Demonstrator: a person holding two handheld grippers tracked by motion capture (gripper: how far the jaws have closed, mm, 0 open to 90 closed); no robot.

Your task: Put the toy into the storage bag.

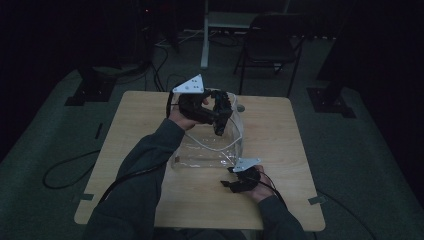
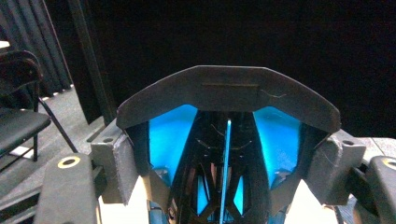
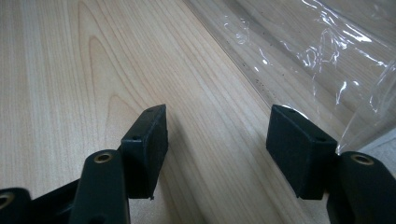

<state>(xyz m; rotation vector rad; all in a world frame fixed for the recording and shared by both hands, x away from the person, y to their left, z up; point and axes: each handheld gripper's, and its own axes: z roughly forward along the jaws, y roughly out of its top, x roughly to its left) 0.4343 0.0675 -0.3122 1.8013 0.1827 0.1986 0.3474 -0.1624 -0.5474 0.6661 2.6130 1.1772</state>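
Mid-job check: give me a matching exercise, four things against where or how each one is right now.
Things:
1. left tongs
2. right tongs
3. clear plastic bag
4. folding chair

States:
A. open, low over bare wood beside the bag's edge
B. on the floor beyond the table
C. raised, clamped on a black object
D. lying mid-table, partly lifted

Pairs: 1-C, 2-A, 3-D, 4-B

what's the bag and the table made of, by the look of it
Bag: seemingly thin clear plastic film, glossy; it crinkles, glints white, and the wood shows through it. Table: pale wood or wood-look laminate, matte; long grain lines run along it.
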